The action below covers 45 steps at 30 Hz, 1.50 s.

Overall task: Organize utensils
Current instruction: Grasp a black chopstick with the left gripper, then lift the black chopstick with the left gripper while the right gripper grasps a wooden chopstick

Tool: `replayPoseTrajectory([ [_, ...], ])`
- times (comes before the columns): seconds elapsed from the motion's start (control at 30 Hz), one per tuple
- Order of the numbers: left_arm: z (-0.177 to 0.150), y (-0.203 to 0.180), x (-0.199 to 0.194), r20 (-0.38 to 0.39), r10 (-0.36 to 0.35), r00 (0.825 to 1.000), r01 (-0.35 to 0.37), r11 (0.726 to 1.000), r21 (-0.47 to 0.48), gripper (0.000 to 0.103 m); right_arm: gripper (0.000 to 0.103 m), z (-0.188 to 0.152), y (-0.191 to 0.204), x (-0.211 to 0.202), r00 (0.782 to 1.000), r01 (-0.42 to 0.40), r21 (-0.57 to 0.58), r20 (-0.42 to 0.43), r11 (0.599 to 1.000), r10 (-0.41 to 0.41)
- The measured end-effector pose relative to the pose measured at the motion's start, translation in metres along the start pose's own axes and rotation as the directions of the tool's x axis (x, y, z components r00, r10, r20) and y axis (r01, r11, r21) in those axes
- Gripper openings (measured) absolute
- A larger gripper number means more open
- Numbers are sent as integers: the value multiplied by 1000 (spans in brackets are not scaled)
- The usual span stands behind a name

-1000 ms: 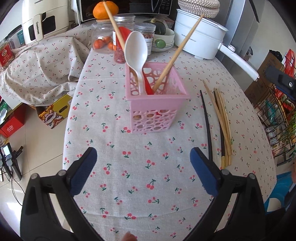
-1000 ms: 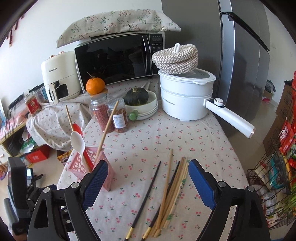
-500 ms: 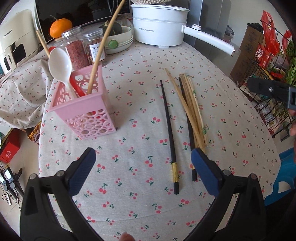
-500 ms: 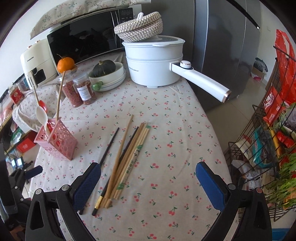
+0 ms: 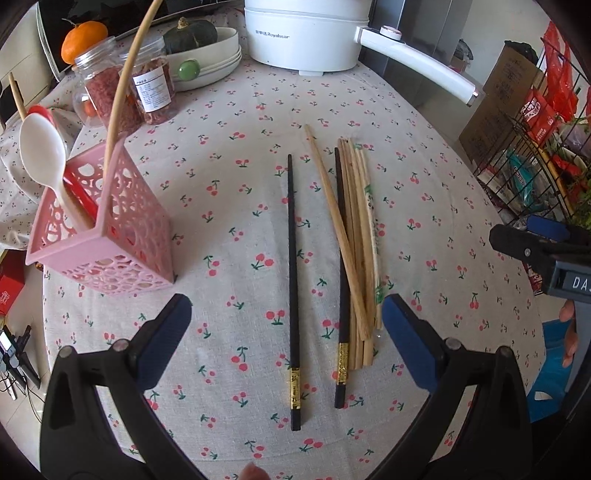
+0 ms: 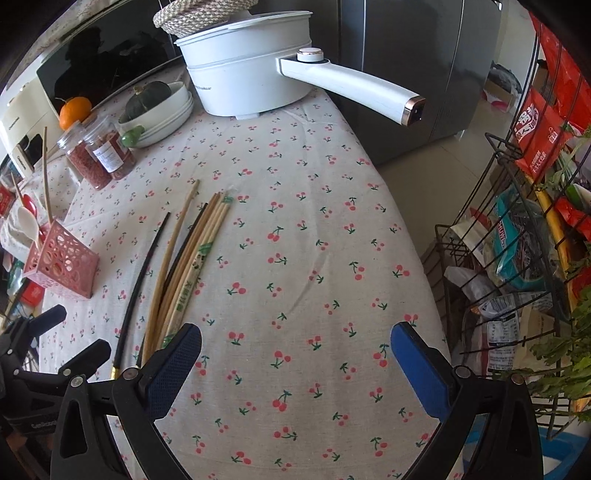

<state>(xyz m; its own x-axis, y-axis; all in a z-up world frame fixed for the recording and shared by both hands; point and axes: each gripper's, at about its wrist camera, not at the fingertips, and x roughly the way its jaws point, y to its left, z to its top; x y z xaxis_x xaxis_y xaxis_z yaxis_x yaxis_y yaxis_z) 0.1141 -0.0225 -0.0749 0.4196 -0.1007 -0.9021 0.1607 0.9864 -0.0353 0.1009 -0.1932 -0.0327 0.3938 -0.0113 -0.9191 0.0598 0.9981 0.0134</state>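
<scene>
Two black chopsticks (image 5: 293, 280) and a bundle of wooden chopsticks (image 5: 360, 251) are lying mid-frame, framed by the left gripper (image 5: 286, 332), its jaws apart and empty. The pink utensil basket (image 5: 110, 236) is sitting at left. The right gripper (image 6: 295, 354), jaws also spread, is hovering over bare tablecloth (image 6: 314, 221) near the table's right edge.

place: home kitchen | cues: microwave (image 6: 92, 70), electric pot (image 5: 306, 33), fridge (image 6: 417, 55), cherry-print tablecloth (image 6: 295, 258)
</scene>
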Motion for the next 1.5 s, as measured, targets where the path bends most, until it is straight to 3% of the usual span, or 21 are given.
replayPoseTrajectory([
  [0.17,12,0,10,-23,23,999,-24,999,-45,102,103,5,-9,11,1000,-6,11,-18,1000,7],
  [0.3,25,1,21,-41,-13,999,9,995,-103,101,103,9,-11,20,999,-10,14,-31,1000,11],
  [0.4,35,0,32,-48,-56,997,48,988,-149,80,103,11,-12,26,999,-21,17,-38,1000,22],
  [0.47,40,-2,41,-64,-73,995,61,983,-171,54,103,13,-13,27,999,-28,20,-39,999,29],
  [0.53,45,-4,50,-77,-70,995,55,981,-188,40,103,14,-14,27,999,-35,22,-36,999,36],
  [0.67,50,-5,63,-101,-27,994,7,982,-191,29,103,14,-15,27,999,-39,13,-35,999,39],
  [0.87,56,-19,71,-185,50,982,-63,996,-66,28,103,13,-17,28,998,-43,11,-41,999,44],
  [1.0,61,-17,73,-230,39,972,-60,994,-88,25,103,13,-18,27,998,-50,18,-38,999,50],
  [1.07,62,-11,73,-229,38,973,-67,991,-119,7,103,13,-17,26,998,-58,22,-38,998,59],
  [1.27,50,13,67,-201,-5,979,-31,984,-173,7,103,11,-13,22,996,-78,30,-40,997,79],
  [1.5,35,16,42,-137,-38,990,19,991,-134,7,103,11,-12,22,995,-86,46,-42,995,88],
])
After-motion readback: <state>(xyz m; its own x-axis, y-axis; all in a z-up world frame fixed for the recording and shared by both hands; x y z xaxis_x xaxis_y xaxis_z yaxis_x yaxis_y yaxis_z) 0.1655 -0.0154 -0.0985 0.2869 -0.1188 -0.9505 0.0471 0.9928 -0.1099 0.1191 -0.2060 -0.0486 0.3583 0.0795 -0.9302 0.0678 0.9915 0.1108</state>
